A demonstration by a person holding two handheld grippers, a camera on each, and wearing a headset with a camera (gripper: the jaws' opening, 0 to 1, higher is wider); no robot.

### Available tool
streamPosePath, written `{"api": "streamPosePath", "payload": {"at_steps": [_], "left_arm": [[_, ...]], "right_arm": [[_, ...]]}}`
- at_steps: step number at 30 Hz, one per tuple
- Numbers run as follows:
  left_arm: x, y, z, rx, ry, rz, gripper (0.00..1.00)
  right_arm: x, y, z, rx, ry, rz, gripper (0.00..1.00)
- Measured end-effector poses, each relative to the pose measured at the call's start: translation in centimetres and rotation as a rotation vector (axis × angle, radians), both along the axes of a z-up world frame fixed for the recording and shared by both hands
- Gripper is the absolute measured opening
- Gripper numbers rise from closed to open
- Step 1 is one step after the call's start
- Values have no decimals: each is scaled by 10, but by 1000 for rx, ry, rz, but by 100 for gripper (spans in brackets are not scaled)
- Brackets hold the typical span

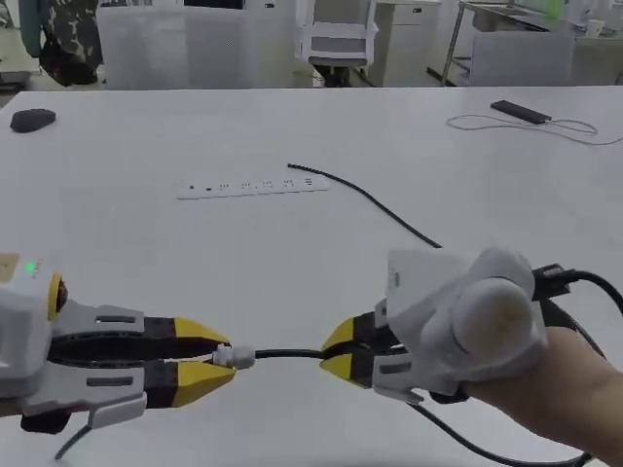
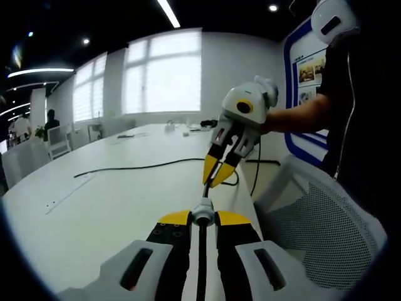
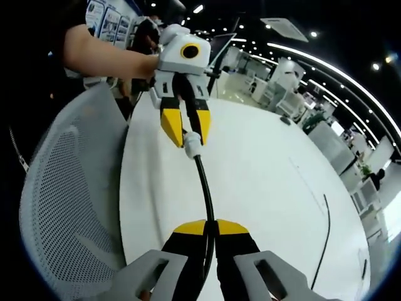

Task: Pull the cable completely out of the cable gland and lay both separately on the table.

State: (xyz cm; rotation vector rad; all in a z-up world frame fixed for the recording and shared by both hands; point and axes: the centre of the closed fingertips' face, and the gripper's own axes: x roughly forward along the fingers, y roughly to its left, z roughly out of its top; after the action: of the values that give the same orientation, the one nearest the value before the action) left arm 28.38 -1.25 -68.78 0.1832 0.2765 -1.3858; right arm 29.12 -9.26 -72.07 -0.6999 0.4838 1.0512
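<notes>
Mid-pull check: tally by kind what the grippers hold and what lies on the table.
Cable gland: 1
Black cables: 2, held black cable, loose black cable; cannot tell if joined
Power strip: 1
Mouse: 1
Flat black device: 1
White cord: 1
Total: 7

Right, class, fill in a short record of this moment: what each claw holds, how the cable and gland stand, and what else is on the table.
left claw: shut on the white cable gland
right claw: shut on the black cable
cable state: straight between both claws, still entering the gland
table: white, with a power strip and a separate black lead farther back
task state: not yet separated
</notes>
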Motion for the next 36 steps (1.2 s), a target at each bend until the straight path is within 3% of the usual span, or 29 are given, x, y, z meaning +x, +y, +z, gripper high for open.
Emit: {"api": "streamPosePath", "payload": {"at_steps": [5,11,13,14,20,25,28,36], "left_arm": [[4,9,1,10,-5,22,14],[9,26,3,18,-6,61,14],[10,30,2,23,9,73,14],[9,31,3,18,-1,77,14],[9,35,6,8,6,95,14],[8,35,3,12,12,103,14],[7,33,2,17,17,98,14],[6,30,1,29,-3,93,14]], "right_arm": [[5,-33,-16,-64,8,-86,0],[5,-65,-22,-29,52,-155,0],[7,-73,-24,-56,45,-180,0],[9,-80,-26,-68,53,-200,0],[13,-102,-37,-79,74,-266,0],[10,-109,-49,-107,98,-285,0],[9,-106,-50,-115,89,-277,0],[7,-108,-63,-138,116,-277,0]]}}
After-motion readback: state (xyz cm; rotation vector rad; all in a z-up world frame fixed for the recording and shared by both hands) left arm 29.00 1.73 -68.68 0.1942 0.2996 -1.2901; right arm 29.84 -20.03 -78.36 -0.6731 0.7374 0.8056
